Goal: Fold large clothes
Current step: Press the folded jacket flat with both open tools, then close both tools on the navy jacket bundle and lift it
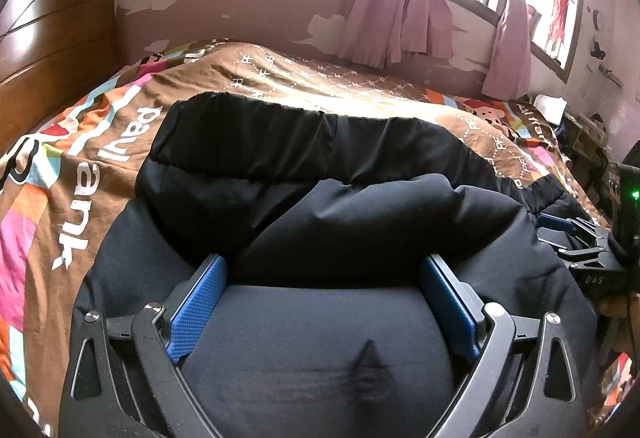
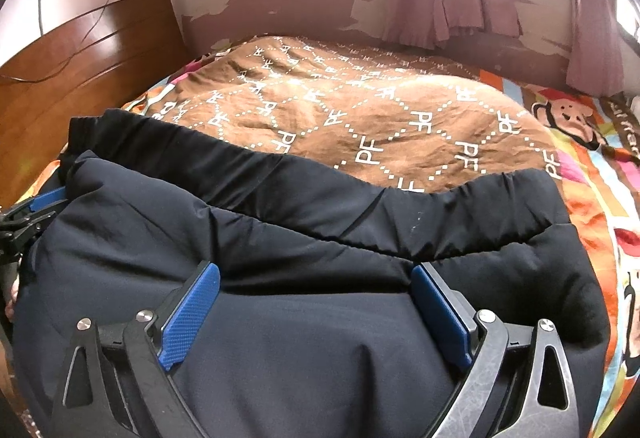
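Note:
A large black padded garment lies folded on the bed, its elastic hem band along the far edge. It also shows in the right wrist view. My left gripper is open, its blue pads wide apart over the near part of the garment, holding nothing. My right gripper is open too, its blue pads spread over the garment. The right gripper shows at the right edge of the left wrist view; the left gripper shows at the left edge of the right wrist view.
The bed has a brown patterned cover with colourful borders. A wooden headboard stands at the left. A peeling wall, a window and pink curtains are behind the bed. Clutter sits at the far right.

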A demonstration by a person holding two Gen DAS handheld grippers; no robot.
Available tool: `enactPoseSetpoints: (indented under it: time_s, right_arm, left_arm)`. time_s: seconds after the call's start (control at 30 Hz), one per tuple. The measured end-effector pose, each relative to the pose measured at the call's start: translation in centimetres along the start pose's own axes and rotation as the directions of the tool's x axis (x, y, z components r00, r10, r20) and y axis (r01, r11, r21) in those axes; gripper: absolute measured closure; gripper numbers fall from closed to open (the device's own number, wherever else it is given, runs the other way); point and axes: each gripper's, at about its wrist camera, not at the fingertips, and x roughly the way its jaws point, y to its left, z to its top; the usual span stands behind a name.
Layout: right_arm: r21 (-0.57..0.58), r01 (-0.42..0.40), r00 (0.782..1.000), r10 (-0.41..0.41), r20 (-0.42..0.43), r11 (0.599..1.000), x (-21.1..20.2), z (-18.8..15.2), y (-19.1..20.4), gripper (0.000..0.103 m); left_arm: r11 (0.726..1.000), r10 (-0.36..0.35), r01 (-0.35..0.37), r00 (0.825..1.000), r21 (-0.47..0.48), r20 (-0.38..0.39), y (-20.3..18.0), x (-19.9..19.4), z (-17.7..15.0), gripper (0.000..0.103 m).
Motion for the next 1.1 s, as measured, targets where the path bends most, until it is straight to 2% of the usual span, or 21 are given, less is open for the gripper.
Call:
enactPoseSetpoints:
  time_s: [0.33, 0.47, 0.6, 0.7, 0.83, 0.97, 1.1]
  right_arm:
    - [0.014, -0.011, 1.000, 0.011, 0.014, 1.000, -0.6, -0.4, -0.5, 0.004]
    - [0.042, -0.009, 1.000, 0.008, 0.028, 0.999, -1.5, -0.3, -1.0, 0.004]
    - [0.023, -0.015, 0.999, 0.014, 0.040, 1.000, -3.8, -0.3, -1.8, 0.004]
    - [-0.006, -0.014, 0.996, 0.014, 0.084, 1.000, -7.2, -0.1, -3.8, 0.004]
    - [0.050, -0.030, 0.995, 0.024, 0.100, 0.998, -10.7, -0.8, -8.4, 0.000]
    - [0.180, -0.056, 0.998, 0.050, 0.039, 0.982, -10.9, -3.3, -12.1, 0.000]
    - [0.251, -0.103, 0.994, 0.111, -0.019, 0.962, -9.6, -5.6, -13.7, 0.000]
  left_arm:
    - [1.000, -0.004, 0.004, 1.000, -0.003, 0.000, -0.1, -0.1, 0.0, 0.008]
    - [0.999, 0.009, -0.009, 1.000, -0.031, 0.005, 0.1, -1.3, 0.5, 0.008]
    - [0.996, -0.005, 0.012, 0.997, -0.092, 0.075, 1.5, -4.0, 1.4, 0.008]
    - [0.993, -0.008, 0.019, 0.996, -0.117, 0.088, 3.3, -6.0, 2.6, 0.008]
    - [0.990, -0.030, 0.038, 0.998, -0.135, 0.064, 6.0, -7.2, 3.0, 0.008]
    - [0.980, -0.064, 0.064, 0.998, -0.187, 0.008, 8.6, -7.5, 1.9, 0.008]
    - [0.979, -0.093, 0.073, 0.991, -0.191, -0.099, 9.8, -6.5, 0.3, 0.008]
